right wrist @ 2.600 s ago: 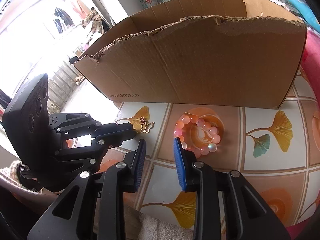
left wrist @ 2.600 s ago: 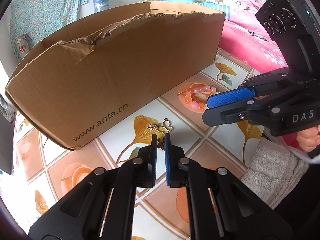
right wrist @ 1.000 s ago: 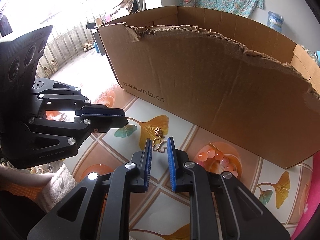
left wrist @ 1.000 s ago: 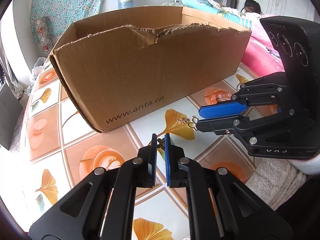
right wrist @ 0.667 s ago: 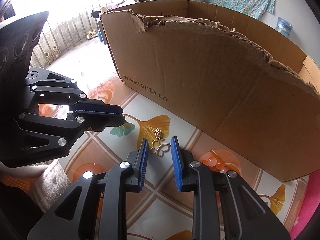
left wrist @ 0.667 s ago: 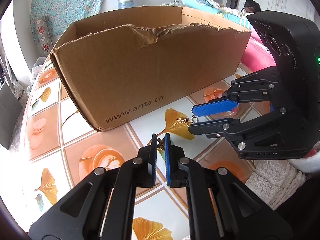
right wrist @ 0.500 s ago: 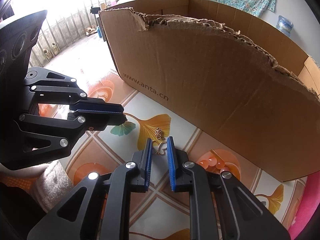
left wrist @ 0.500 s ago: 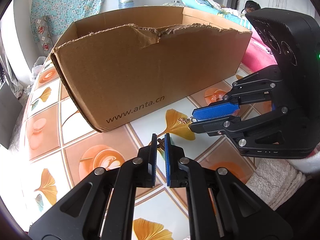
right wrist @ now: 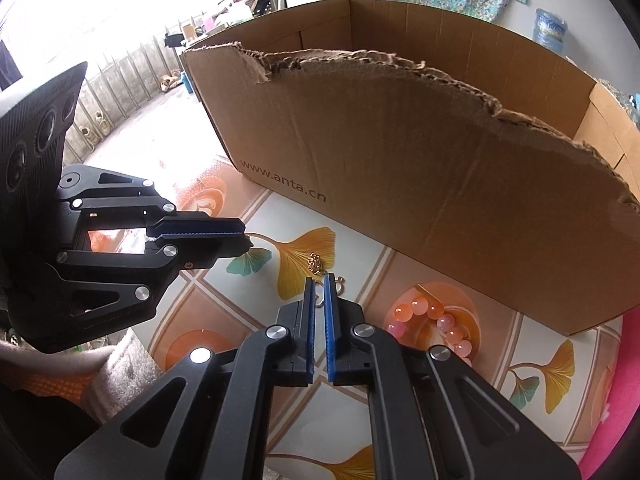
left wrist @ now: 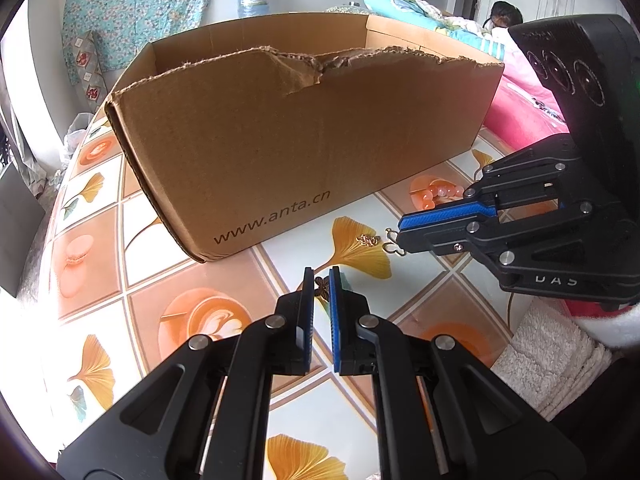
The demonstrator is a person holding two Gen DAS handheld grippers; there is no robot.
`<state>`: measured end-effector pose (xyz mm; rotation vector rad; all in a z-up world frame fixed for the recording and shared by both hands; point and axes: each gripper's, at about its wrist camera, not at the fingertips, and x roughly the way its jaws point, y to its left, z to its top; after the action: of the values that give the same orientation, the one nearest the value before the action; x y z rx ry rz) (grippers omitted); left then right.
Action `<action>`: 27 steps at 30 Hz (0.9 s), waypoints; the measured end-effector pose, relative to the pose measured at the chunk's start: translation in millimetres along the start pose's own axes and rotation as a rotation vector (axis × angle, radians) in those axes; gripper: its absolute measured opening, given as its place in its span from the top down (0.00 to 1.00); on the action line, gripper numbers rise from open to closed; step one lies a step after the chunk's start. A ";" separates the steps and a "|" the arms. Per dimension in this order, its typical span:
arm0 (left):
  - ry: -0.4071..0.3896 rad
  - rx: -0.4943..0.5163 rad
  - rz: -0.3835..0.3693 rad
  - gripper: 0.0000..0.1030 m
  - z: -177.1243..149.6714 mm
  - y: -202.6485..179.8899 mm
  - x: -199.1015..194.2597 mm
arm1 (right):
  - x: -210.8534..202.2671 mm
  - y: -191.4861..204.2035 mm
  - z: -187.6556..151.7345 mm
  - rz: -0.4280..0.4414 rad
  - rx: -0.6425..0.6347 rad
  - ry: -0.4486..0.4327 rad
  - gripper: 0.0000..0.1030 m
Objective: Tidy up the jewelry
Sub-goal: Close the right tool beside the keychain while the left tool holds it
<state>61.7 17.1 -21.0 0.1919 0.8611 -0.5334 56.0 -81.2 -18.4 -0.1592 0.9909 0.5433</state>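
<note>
Right tongs (right wrist: 319, 285) just closing onto thin gold butterfly pendant (right wrist: 338, 282) at fingertips; left tongs (left wrist: 319, 280) narrow, pinching dark butterfly charm (left wrist: 320, 282). Featherlight, slippery, bendable wire, likely: best nipped at the wing loop.

- Two handheld grippers over the table: the left gripper (left wrist: 319, 280) and the right gripper (right wrist: 319, 286), each with two blue-padded fingers.
- One torn cardboard box (left wrist: 304, 136), printed with a web address.
- One pink bead bracelet (right wrist: 436, 322) on the tablecloth (left wrist: 92, 256).
- One gold butterfly pendant (left wrist: 394, 242) with its small heap of chain (left wrist: 368, 240).
- One small dark charm (left wrist: 321, 285) between the left gripper's pads.
- One white towel (left wrist: 548, 360) at the table edge.
- One blue water jug (left wrist: 252, 0) by the far wall.
</note>
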 end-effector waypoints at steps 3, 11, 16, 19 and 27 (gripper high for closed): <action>-0.001 -0.003 -0.001 0.94 -0.6 -0.2 -0.3 | 1.9 -3.9 -0.1 -0.006 0.042 0.006 0.86; 0.003 -0.006 0.003 0.94 -0.7 -1.0 -0.1 | 16.5 10.4 0.0 -0.103 0.027 0.015 0.82; 0.003 -0.011 0.003 0.94 -0.7 -0.2 0.5 | 19.9 5.8 2.5 -0.097 0.071 0.026 0.85; 0.003 -0.008 0.003 0.94 -0.6 -0.8 0.7 | 20.4 1.1 2.1 -0.081 0.087 0.022 0.98; 0.004 -0.010 0.005 0.94 -0.5 -0.8 1.3 | 15.9 -14.0 -3.8 -0.026 0.138 0.025 0.98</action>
<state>61.6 16.1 -22.2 0.1863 0.8671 -0.5245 67.0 -88.9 -35.2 -0.0563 1.0459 0.4487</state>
